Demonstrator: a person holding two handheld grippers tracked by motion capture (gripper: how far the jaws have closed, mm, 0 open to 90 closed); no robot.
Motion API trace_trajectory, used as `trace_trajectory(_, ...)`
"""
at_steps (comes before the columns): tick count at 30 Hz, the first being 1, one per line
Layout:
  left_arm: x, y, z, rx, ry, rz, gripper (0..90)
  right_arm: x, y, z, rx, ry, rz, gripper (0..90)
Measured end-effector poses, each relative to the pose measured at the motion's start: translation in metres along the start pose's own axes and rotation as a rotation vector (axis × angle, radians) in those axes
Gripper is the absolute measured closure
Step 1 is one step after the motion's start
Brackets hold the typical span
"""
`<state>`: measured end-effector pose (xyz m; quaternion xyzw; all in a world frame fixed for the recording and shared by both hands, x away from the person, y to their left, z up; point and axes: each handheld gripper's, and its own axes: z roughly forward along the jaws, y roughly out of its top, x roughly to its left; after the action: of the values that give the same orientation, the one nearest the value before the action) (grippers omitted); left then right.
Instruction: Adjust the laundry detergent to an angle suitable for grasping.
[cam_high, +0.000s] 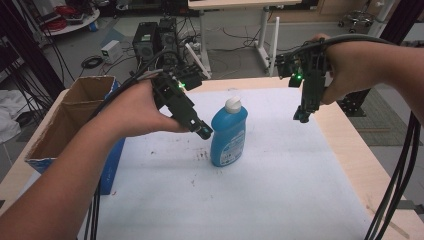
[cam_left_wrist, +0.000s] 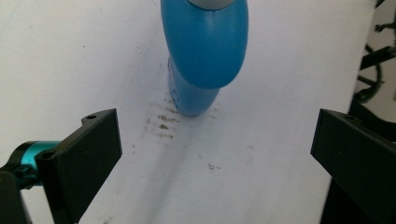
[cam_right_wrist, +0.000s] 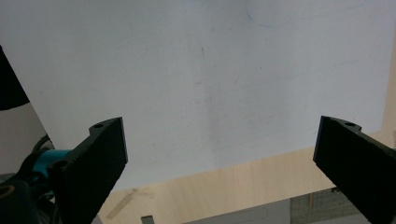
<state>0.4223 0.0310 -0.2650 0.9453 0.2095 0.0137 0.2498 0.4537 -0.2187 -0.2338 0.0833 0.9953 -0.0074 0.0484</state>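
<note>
one nudge from the wide-open left claw (cam_high: 202, 131), just beside the upright blue detergent bottle (cam_high: 229, 135), could topple it.

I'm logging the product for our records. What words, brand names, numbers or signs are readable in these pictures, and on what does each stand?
No text can be read.
Blue bottle: its front label carries print, too small and blurred to read in the high view; the left gripper view shows no label.
Cardboard box: no lettering shows.
White sheet: scuff marks, no writing.
</note>
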Motion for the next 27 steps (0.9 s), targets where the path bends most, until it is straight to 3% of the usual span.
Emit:
trace_trajectory(6,-0.004,0.005,0.011,-0.041,0.015,-0.015,1.7,0.000,-0.002,0.004,0.002,0.003,0.001,2.2)
trace_trajectory(27,-0.013,0.030,0.052,-0.045,0.091,-0.058,1.7,0.000,-0.007,0.006,-0.003,0.004,0.009,2.2)
